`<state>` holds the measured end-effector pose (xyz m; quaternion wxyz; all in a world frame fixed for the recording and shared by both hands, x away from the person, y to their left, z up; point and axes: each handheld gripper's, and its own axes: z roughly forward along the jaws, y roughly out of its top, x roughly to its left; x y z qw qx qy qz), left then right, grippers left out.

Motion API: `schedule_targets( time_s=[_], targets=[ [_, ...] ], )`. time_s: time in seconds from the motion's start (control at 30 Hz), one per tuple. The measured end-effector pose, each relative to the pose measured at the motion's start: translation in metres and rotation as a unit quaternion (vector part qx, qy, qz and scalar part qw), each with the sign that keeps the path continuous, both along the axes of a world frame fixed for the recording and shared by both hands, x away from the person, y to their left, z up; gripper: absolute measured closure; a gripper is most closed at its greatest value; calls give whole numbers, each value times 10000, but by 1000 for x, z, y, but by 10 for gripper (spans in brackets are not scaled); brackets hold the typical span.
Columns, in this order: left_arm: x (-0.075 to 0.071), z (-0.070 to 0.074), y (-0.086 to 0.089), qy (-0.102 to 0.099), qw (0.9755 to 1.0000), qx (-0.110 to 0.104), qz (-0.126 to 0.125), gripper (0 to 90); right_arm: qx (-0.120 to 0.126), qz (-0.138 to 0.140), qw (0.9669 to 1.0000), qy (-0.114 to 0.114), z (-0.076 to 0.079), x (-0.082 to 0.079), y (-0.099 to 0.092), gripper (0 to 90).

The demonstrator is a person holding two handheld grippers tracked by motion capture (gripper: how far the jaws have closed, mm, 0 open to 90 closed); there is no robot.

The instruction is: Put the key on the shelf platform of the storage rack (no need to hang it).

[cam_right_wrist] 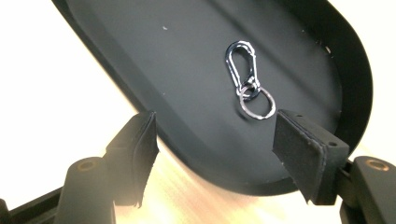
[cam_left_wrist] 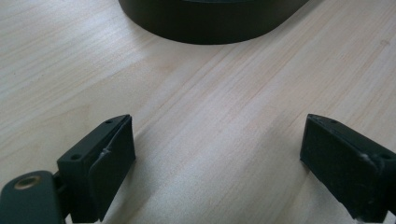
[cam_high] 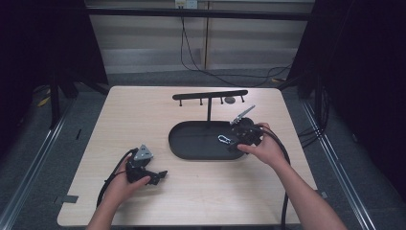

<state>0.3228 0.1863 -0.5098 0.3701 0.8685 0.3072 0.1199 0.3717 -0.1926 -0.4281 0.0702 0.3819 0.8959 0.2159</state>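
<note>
Silver carabiner clip (cam_right_wrist: 242,62) w/ silver key ring (cam_right_wrist: 256,103) on matte black oval tray (cam_right_wrist: 140,60); black peg stand (cam_high: 209,95); table (cam_left_wrist: 224,112) pale wood, fine grain lines; left gripper (cam_left_wrist: 217,161) & right gripper (cam_right_wrist: 215,154) black, brass-coloured screw holes, grey top plates

Carabiner (cam_high: 223,139) in tray (cam_high: 191,143), toward its three o'clock end; hook rack (cam_high: 209,95) at tray's twelve o'clock; all on table (cam_high: 143,115).

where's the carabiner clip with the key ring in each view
High view: carabiner clip lies at the right end of the black tray, beside the right gripper.
Right gripper view: upper middle, beyond the open jaws.
Left gripper view: not in it.
Shared landmark: the black tray.
</note>
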Motion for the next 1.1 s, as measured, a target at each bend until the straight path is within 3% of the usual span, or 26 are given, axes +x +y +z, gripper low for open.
schedule_targets(
  time_s=[0.57, 1.1],
  targets=[
    [0, 0, 0, 1, 10000, 0, 1, 98, 127, 3, 9999, -52, 2, -19, -19, 302],
    [0, 0, 0, 1, 10000, -6, 7, 98, 110, -47, 9999, 34, -2, -38, -35, 303]
  ],
)
